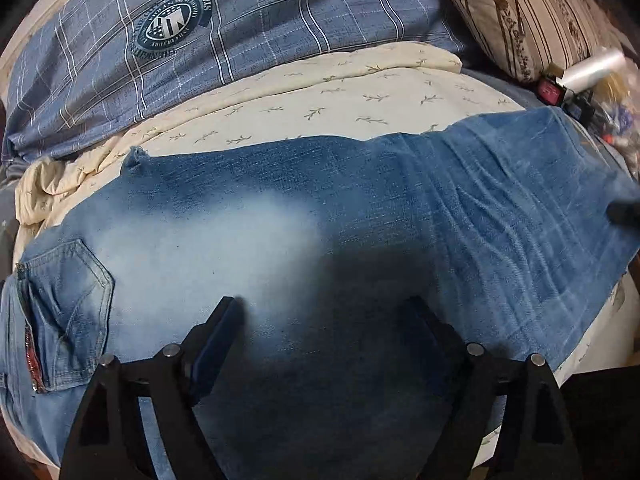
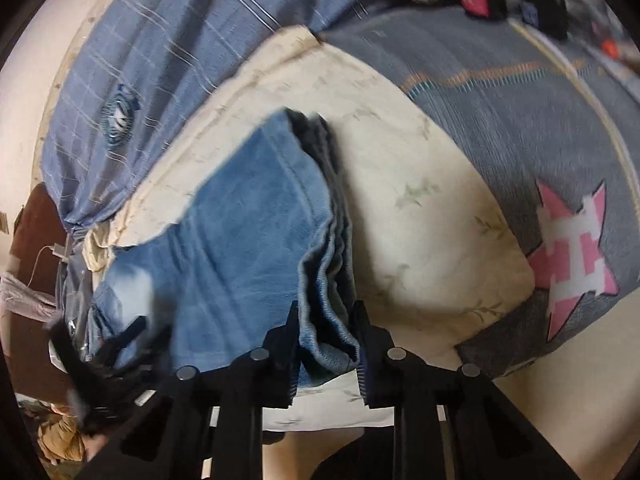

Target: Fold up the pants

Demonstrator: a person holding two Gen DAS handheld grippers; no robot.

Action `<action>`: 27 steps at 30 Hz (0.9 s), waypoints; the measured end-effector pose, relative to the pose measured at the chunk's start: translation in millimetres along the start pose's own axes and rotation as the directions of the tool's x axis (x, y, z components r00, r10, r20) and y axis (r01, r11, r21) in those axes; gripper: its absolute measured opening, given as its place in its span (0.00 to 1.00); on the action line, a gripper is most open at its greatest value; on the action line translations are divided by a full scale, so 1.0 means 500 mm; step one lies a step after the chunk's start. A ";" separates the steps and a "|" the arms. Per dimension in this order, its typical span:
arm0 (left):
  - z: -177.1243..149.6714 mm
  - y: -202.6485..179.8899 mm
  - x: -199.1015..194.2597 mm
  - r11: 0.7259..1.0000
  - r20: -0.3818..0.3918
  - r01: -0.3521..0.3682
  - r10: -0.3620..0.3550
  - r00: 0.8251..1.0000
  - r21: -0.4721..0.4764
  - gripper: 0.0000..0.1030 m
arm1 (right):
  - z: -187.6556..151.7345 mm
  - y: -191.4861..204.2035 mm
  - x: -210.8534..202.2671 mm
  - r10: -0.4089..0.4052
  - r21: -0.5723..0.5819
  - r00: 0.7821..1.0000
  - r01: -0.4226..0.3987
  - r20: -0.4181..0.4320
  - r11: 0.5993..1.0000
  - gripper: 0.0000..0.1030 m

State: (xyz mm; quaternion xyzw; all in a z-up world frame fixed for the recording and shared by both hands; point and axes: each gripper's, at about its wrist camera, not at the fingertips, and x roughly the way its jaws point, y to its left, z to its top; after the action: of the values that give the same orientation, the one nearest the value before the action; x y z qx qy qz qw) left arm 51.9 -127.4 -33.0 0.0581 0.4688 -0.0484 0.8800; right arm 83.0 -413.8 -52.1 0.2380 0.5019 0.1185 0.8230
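Faded blue jeans [image 1: 248,232] lie flat across a cream leaf-print blanket [image 1: 360,96], back pocket [image 1: 68,304] at the left, legs running right. My left gripper [image 1: 324,312] is open, its black fingers [image 1: 224,320] wide apart just over the seat of the jeans, holding nothing. In the right wrist view my right gripper [image 2: 326,320] is shut on the stacked leg hems of the jeans [image 2: 248,248] and lifts them off the blanket [image 2: 420,216]. The left gripper [image 2: 116,344] shows blurred at the far left there.
A blue plaid duvet with a round badge [image 1: 172,28] lies behind the blanket. A striped pillow [image 1: 516,12] and small clutter [image 1: 580,92] sit at the back right. A grey sheet with a pink star [image 2: 576,256] lies right of the blanket.
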 end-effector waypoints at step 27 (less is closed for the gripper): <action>-0.059 0.428 -0.202 0.831 0.181 0.181 -0.099 0.978 -0.525 0.75 | -0.175 0.468 0.169 0.412 -0.224 0.896 -0.441 -0.167 0.869 0.75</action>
State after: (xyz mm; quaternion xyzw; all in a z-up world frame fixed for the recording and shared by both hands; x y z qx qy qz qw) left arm 1.3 91.7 46.6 -0.2297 0.4005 0.0166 0.8869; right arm 55.5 -152.5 -31.2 0.2275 0.4631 0.3747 0.7703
